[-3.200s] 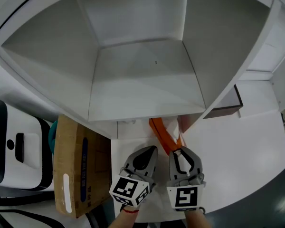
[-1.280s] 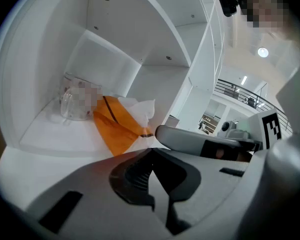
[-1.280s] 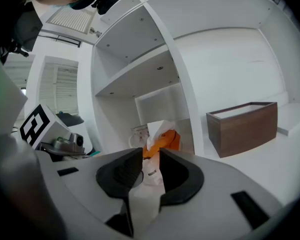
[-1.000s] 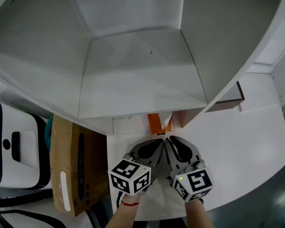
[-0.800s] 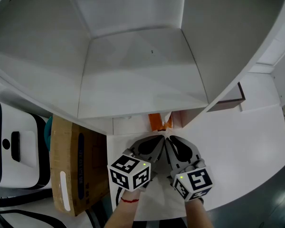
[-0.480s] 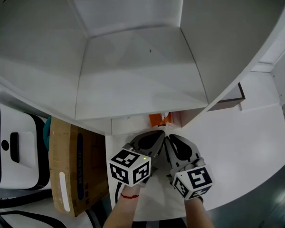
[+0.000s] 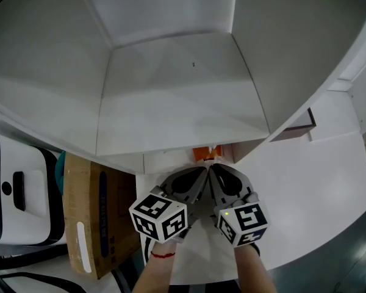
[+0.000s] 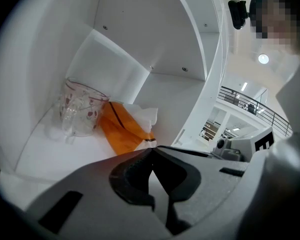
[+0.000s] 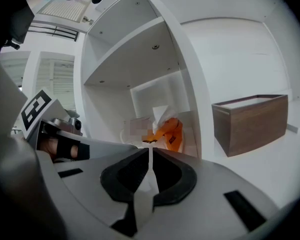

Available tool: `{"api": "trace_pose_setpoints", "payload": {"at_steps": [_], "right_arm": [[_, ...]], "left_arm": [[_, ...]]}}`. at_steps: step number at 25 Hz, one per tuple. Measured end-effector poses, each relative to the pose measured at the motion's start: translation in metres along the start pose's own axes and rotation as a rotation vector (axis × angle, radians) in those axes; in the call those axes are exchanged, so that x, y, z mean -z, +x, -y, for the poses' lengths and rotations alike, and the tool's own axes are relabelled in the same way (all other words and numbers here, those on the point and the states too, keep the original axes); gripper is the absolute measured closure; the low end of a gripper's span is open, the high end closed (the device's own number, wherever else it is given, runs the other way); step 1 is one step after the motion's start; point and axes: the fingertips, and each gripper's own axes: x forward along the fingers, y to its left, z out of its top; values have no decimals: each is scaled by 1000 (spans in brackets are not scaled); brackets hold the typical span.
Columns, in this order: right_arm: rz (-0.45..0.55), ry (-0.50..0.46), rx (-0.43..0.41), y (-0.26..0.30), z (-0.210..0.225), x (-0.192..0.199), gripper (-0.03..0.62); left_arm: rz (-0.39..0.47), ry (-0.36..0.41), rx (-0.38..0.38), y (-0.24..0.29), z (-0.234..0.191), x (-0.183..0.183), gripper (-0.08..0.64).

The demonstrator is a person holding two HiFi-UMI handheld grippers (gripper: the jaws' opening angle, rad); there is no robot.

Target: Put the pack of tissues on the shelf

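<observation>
Cardboard box [image 7: 100, 215], wooden box [image 9: 250, 124] — patterned glass [image 8: 80, 113]

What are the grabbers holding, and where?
Left gripper and right gripper both seem to pinch the orange plastic pack of tissues by its near edge; the right's jaws just closed further.

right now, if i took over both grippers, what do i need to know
Left gripper: jaws together, empty.
Right gripper: jaws have just been closing, tips all but meet, nothing visible between them.
Pack of tissues: lies in the low shelf compartment beside a glass cup, near end just ahead of both grippers' tips.
Done: pack looks placed. Left: probably just back both grippers out.
</observation>
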Motion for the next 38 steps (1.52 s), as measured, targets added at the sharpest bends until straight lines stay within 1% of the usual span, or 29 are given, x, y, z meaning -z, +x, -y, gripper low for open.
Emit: {"api": "trace_pose_setpoints", "payload": {"at_steps": [7, 10, 13, 17, 19, 22, 24, 26, 29, 33, 35, 38], "right_arm": [[3, -10, 21, 18, 2, -4, 566], [6, -8, 27, 23, 5, -7, 566], [2, -3, 21, 21, 5, -6, 569], [-5, 1, -2, 10, 0, -3, 588], [0, 1, -19, 2, -3, -5, 588], [-6, -3, -41, -11, -7, -7, 588], [-12, -20, -47, -19, -10, -10, 588], [-16, -40, -54, -29, -13, -15, 588], [-16, -77, -70, -44, -21, -25, 588], [-38, -154, -97, -64, -36, -33, 588], [-55, -188, -112, -74, -44, -32, 588], [-80, -207, -137, -92, -55, -29, 588]], "left_arm": [[21, -20, -18, -12, -7, 1, 557], [30, -16, -31, -15, -11, -1, 557], [45, -7, -41, -17, -13, -2, 555], [81, -27, -46, -20, -13, -2, 555], [94, -8, -62, -21, -9, -3, 557], [104, 55, -108, -23, -4, -1, 557], [107, 85, -133, -27, 1, -2, 557], [128, 100, -145, -33, 8, -5, 557], [148, 114, -149, -42, 21, -7, 557], [116, 174, -141, -53, 44, -4, 557], [106, 178, -125, -58, 55, -3, 557], [87, 180, -105, -67, 71, 1, 557]]}}
